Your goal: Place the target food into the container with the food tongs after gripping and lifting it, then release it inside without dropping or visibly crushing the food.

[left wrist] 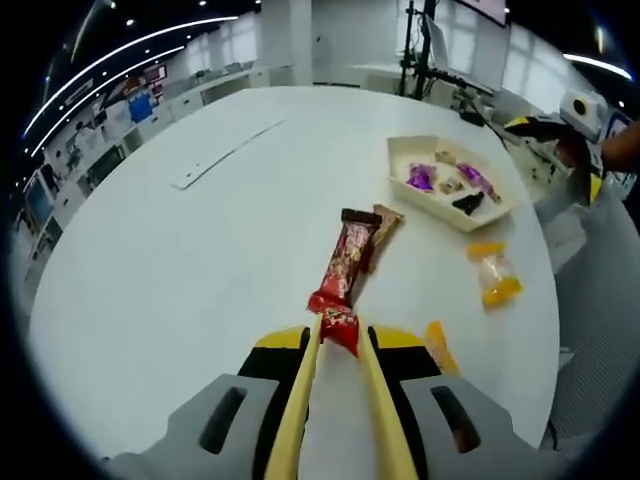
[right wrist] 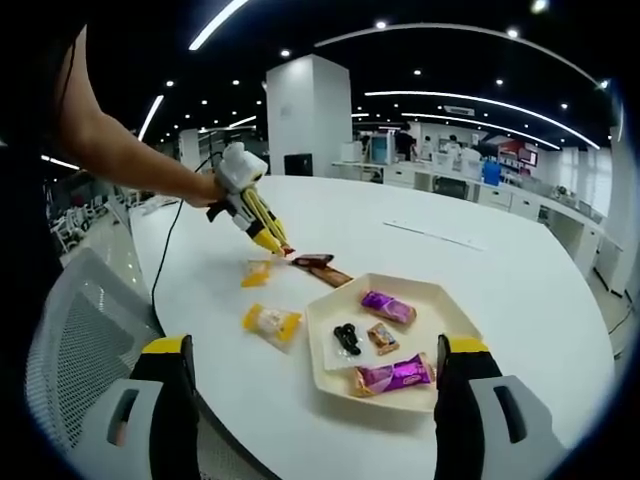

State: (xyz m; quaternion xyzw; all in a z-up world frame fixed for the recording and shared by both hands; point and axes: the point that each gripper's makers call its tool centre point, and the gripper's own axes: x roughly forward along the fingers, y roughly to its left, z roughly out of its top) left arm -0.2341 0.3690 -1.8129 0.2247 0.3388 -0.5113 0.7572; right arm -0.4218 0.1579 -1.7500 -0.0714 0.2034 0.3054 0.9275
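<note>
A: Nearest the lens in the left gripper view, what is between the left gripper's (left wrist: 340, 330) jaws?

B: A pair of yellow food tongs (left wrist: 335, 400), their 2 blades running forward almost parallel with a narrow gap. The tips meet the near end of a red snack bar (left wrist: 343, 275) lying on the white table (left wrist: 150, 300). The blades look nearly pressed together on the wrapper's edge, though whether they truly pinch it cannot be told.

A: Which step is this?

B: Judged from the pictures, the grip: the bar lies flat on the table, not lifted. A brown bar (left wrist: 382, 232) lies touching it along its far side.

A: And the next move?

B: A firm but gentle squeeze, a lift clear of the brown bar, then a carry to the cream tray (left wrist: 400, 165) beyond, to the right, which already holds several small wrapped sweets.

A: What does the right gripper view add?

B: The scene from the opposite side: the person's hand (right wrist: 205, 187) holding the left gripper (right wrist: 243, 200), the tongs (right wrist: 268, 235) slanting down to the red snack bar (right wrist: 312, 260). The right gripper's (right wrist: 315, 400) jaws stand wide apart, empty, straddling the cream tray (right wrist: 325, 370). An orange packet (right wrist: 271, 321) lies just beside the tray, and a grey mesh chair (right wrist: 70, 330) stands at the table's edge.

A: And the left view alone?

B: The gap between the blades.
</note>
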